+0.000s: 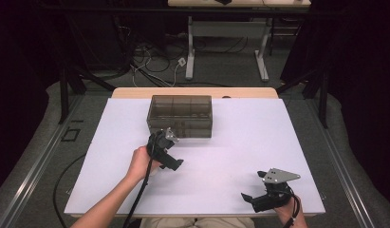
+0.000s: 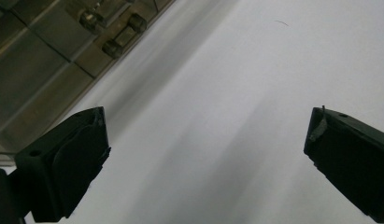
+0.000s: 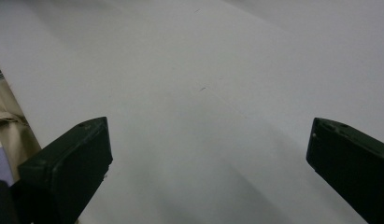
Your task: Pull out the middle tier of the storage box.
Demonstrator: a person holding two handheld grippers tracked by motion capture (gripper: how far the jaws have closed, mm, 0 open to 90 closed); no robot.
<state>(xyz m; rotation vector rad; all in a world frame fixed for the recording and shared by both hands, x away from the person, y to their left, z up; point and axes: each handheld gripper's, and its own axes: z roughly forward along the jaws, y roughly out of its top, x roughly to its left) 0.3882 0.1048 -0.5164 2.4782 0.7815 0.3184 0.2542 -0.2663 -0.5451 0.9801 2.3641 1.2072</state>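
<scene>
**Smoky plastic box waits at the far side, both grippers empty**

From the high view, the box (image 1: 180, 115) sits on the far half of the white table (image 1: 240, 142), left of centre: a translucent dark case with a flat lid and what look like divided compartments inside. The left gripper (image 1: 171, 151) hovers just near of its front wall, close by but apart from it as far as I can tell. The right gripper (image 1: 253, 186) rests low at the near right corner, well apart from the box.

I'd judge the case light, rigid and rather slick, its thin walls likely to crack under a hard squeeze. Too wide to span whole, it is best taken by the lid's front lip or at the latch.

The left gripper view adds what the overhead misses: two small latch or hinge pieces (image 2: 125, 32) on the box's edge, at upper left, with ribbed panels beside them. Its jaws stand spread wide, nothing between them.

The right gripper view looks along bare table, jaws likewise wide apart and empty, with a bit of beige clothing (image 3: 10, 126) at the left edge.
</scene>
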